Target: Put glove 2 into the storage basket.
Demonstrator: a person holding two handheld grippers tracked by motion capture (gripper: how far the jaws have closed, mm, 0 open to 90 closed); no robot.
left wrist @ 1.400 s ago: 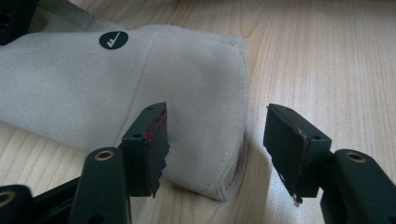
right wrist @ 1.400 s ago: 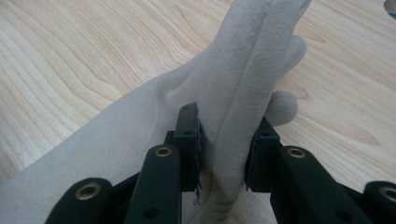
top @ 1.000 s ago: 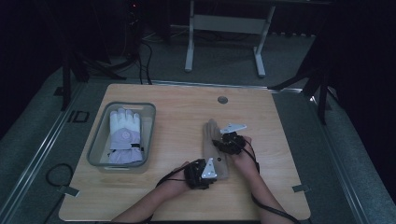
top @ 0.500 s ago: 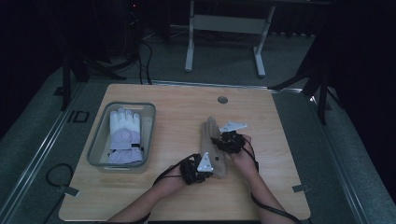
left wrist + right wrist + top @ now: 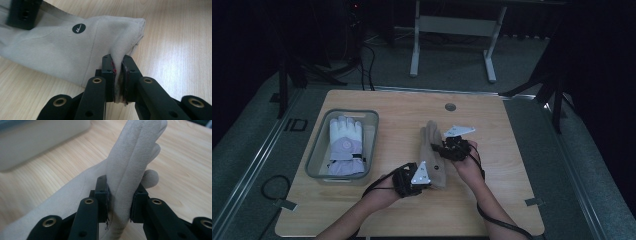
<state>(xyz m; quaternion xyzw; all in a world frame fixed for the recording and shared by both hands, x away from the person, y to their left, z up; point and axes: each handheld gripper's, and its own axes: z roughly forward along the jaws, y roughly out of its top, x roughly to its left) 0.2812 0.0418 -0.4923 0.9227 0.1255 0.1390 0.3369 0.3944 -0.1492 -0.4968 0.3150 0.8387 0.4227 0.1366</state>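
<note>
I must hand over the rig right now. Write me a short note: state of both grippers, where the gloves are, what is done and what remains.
Left gripper: shut on the cuff edge of the beige glove; its jaws have just closed on the fabric.
Right gripper: shut on the beige glove at its finger end.
The beige glove is held by both ends over the middle of the table.
White and lilac glove: lying in the grey bin at the left.
Done: one glove binned, second one gripped.
Left, probably: carry the beige glove into the bin and release.
</note>
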